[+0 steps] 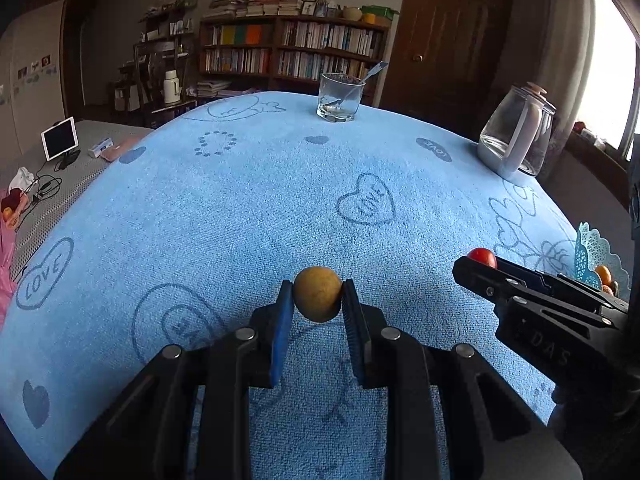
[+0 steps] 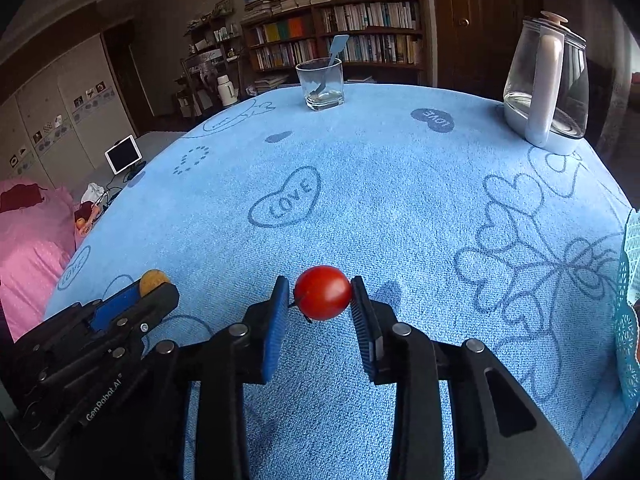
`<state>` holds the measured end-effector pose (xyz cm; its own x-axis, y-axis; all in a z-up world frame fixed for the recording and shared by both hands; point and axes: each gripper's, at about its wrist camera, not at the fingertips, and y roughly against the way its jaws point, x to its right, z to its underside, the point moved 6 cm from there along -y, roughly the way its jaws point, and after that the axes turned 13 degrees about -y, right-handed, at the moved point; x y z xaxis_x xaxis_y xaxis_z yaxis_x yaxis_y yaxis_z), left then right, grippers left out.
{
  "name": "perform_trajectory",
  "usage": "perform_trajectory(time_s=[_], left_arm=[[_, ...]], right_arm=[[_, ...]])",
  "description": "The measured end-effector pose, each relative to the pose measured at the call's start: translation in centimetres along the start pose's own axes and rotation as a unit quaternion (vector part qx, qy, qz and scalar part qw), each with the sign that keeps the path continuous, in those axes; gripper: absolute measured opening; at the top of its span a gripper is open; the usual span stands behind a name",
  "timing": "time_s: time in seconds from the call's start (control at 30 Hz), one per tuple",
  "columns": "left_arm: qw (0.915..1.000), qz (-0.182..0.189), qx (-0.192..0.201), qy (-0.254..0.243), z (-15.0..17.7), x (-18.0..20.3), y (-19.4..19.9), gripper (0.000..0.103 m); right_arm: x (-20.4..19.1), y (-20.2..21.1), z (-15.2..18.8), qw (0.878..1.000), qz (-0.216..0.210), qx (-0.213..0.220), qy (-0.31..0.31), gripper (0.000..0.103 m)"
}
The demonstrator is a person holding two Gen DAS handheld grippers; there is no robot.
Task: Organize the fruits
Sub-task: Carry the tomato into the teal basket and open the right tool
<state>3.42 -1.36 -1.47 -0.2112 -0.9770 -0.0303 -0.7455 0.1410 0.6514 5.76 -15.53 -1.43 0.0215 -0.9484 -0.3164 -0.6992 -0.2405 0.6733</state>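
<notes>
My left gripper (image 1: 317,294) is shut on a round yellow-brown fruit (image 1: 317,299), held above the blue towel. My right gripper (image 2: 322,294) is shut on a small red tomato (image 2: 323,292), also held above the towel. Each gripper shows in the other's view: the right one at the right with the tomato (image 1: 483,257) at its tip, the left one at the lower left with the yellow fruit (image 2: 153,280). A light blue lace-edged fruit basket (image 1: 588,258) stands at the table's right edge with orange fruits (image 1: 603,275) inside; its rim shows in the right wrist view (image 2: 628,320).
A blue towel (image 1: 260,208) with "LOVE" hearts covers the table. A glass tumbler (image 1: 340,97) with a spoon stands at the far edge. A glass kettle (image 1: 518,136) stands at the far right. A bed with a tablet (image 1: 59,138) lies off the left.
</notes>
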Motion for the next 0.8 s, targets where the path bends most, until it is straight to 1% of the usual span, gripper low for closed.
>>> perform_trajectory(time_s=[0.33, 0.43, 0.8], left_arm=[[0.9999, -0.005, 0.011, -0.01, -0.2, 0.3, 0.4, 0.025], [0.9997, -0.008, 0.015, -0.015, -0.2, 0.4, 0.6, 0.025], [0.9993, -0.011, 0.024, -0.027, -0.4, 0.9, 1.1, 0.025]], right_arm=[[2.2, 2.8, 0.1, 0.999, 0.002, 0.028, -0.029, 0.033], [2.5, 3.3, 0.2, 0.999, 0.006, 0.035, -0.029, 0.033], [3.3, 5.4, 0.4, 0.998, -0.002, 0.053, -0.043, 0.033]])
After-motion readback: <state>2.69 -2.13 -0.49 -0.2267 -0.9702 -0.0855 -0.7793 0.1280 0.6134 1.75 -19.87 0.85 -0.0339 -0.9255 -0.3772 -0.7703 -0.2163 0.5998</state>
